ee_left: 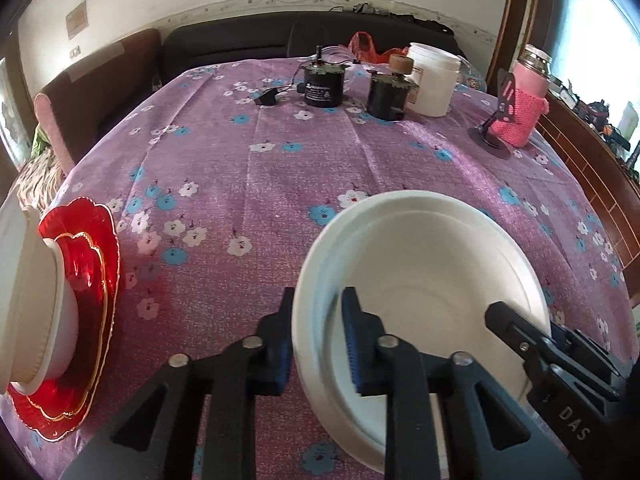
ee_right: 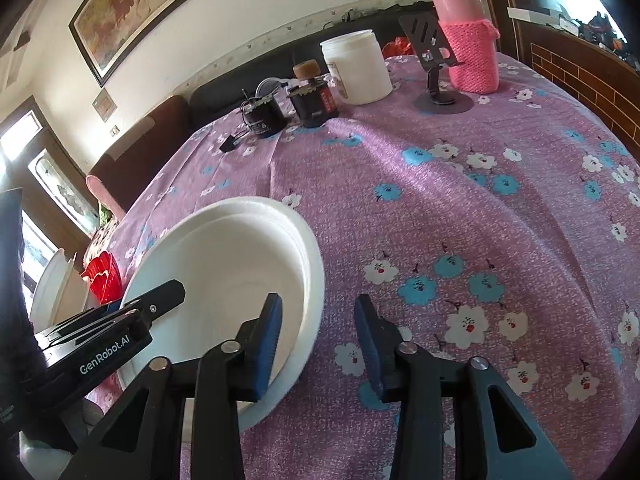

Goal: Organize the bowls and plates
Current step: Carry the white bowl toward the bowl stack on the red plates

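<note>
On the table (ee_left: 360, 168), under a purple cloth printed with blue and white flowers, the largest thing near me is a stack of white plates (ee_left: 432, 264), lying on the near part of the cloth, its rim close under both cameras. My left gripper (ee_left: 318, 340) is narrowed on the stack's left rim: one blue-padded finger outside, one inside, pinching the edge. My right gripper (ee_right: 318, 340) stands at the opposite rim; its left finger lies over the plate surface, its right finger over bare cloth, jaws partly spread with the rim between them; I cannot tell whether the pads press on it. Far left of the stack, well apart, a red scalloped plate (ee_left: 96, 248) carries a white bowl (ee_left: 36, 300). At the far edge: a white tub (ee_left: 434, 80), a pink-sleeved flask (ee_left: 524, 96), a phone stand (ee_left: 500, 120), two small black motors (ee_left: 322, 84).
</note>
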